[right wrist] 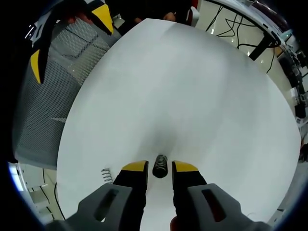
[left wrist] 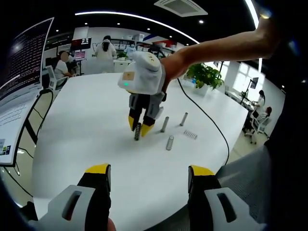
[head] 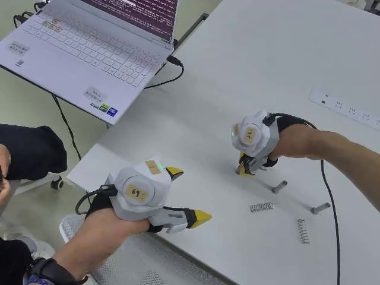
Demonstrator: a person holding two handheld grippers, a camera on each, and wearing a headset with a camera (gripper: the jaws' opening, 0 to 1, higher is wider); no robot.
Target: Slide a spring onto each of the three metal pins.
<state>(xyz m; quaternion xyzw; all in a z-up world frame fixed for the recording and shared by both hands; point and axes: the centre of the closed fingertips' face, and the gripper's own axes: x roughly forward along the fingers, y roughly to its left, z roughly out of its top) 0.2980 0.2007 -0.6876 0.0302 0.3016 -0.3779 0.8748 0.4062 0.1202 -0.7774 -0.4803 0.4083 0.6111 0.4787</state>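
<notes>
We look down on a wide white table (head: 237, 71) with a rounded edge. A white laptop (head: 83, 44) stands open at its far left, its dark screen lit with text and a black cable (head: 166, 77) plugged into its side. A white power strip (head: 347, 110) lies near the far right edge. Beside the table we see a pale greenish floor (head: 27, 104) and a grey mesh chair (head: 133, 261) at the near edge. In the left gripper view we find an open office: a curved ceiling light strip (left wrist: 139, 18), recessed spots, an air vent (left wrist: 180, 6), a leafy plant (left wrist: 204, 74), bright windows (left wrist: 243, 72) on the right, and people (left wrist: 105, 48) far back.
</notes>
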